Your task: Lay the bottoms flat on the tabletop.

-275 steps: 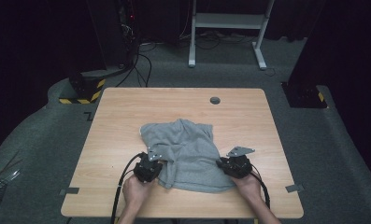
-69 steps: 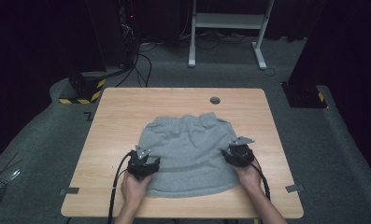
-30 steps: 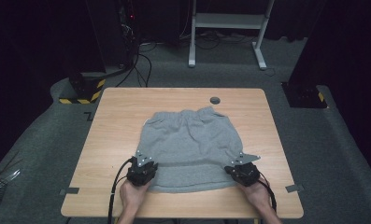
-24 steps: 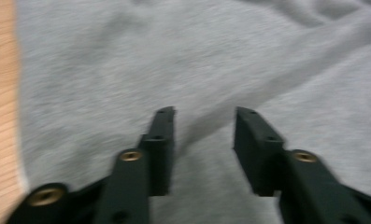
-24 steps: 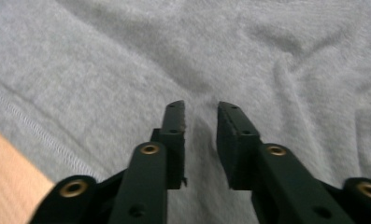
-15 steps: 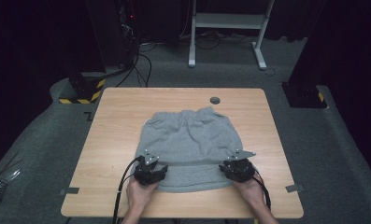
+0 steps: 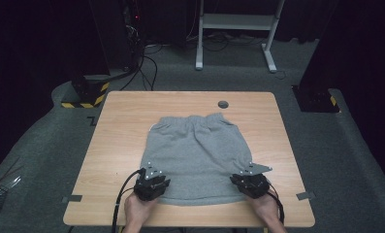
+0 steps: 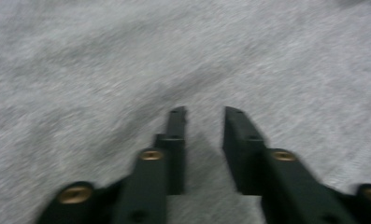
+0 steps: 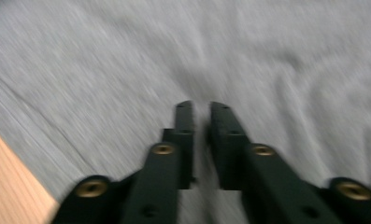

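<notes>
The grey shorts point(image 7: 195, 155), low centre on the counter point(image 7: 112, 141), look soft, light and floppy, best pinched at the hem; left tongs point(image 8: 203, 114) and right tongs point(image 9: 201, 106), just closing, stand slightly apart, holding nothing.

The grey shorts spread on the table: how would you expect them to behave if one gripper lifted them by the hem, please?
The grey shorts lie flat with soft wrinkles, so they would probably droop and fold rather than hold shape. The fabric looks fleecy, so likely not slippery. Pushed across the wooden table, they would probably bunch up.
</notes>
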`<action>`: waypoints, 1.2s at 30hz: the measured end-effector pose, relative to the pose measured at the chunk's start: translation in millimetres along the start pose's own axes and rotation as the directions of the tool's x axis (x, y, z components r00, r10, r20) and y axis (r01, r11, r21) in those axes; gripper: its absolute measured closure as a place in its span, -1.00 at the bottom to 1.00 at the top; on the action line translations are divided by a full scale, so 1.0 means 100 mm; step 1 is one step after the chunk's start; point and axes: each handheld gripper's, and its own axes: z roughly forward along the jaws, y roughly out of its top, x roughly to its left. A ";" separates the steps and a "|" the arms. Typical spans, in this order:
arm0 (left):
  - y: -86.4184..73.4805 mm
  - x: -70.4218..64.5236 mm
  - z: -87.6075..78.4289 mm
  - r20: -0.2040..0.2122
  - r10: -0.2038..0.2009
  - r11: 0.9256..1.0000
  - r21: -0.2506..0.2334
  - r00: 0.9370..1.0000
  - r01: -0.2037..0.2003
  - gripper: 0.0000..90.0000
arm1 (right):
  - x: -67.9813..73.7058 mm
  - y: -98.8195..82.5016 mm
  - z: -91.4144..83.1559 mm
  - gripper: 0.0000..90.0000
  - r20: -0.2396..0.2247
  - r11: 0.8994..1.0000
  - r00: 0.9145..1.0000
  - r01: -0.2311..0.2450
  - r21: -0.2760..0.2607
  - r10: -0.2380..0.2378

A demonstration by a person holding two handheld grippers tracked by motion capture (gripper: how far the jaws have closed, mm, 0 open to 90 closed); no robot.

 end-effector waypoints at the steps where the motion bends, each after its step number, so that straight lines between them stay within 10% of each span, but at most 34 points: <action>1: 0.00 -0.02 0.00 0.002 0.009 1.000 0.001 1.000 -0.009 0.40 | 0.04 0.04 0.02 0.58 -0.002 1.000 1.000 0.007 -0.013 -0.007; 6: -0.09 -0.05 0.03 -0.010 0.006 1.000 0.020 1.000 -0.006 0.44 | 0.23 0.14 0.18 0.48 -0.051 0.998 0.997 0.062 0.015 -0.061; 10: -0.14 -0.04 -0.03 -0.010 0.026 0.999 0.041 1.000 -0.025 0.96 | 0.23 0.08 0.18 0.89 -0.087 0.994 0.992 0.095 0.056 -0.090; 13: -0.17 -0.03 -0.05 -0.018 0.021 0.999 0.036 1.000 -0.020 0.99 | 0.21 -0.01 0.10 0.96 -0.105 0.992 0.988 0.116 0.047 -0.111; 16: -0.16 -0.03 -0.05 -0.030 0.011 0.999 0.031 0.999 -0.010 0.95 | 0.19 -0.10 0.03 0.96 -0.127 0.996 0.988 0.088 0.032 -0.083; 22: -0.07 -0.06 0.00 -0.027 -0.008 1.000 -0.008 1.000 0.008 0.22 | 0.14 -0.07 -0.01 0.48 -0.068 0.999 0.997 0.046 -0.003 -0.046; 28: -0.09 -0.15 0.02 0.009 0.025 1.000 0.004 1.000 -0.025 0.19 | 0.23 -0.12 -0.04 0.40 -0.110 0.996 0.990 0.085 -0.025 -0.088; 36: -0.08 -0.13 0.09 -0.069 0.033 0.999 0.005 0.997 -0.032 0.41 | 0.23 -0.13 0.09 0.60 -0.102 0.998 0.993 0.064 -0.027 -0.066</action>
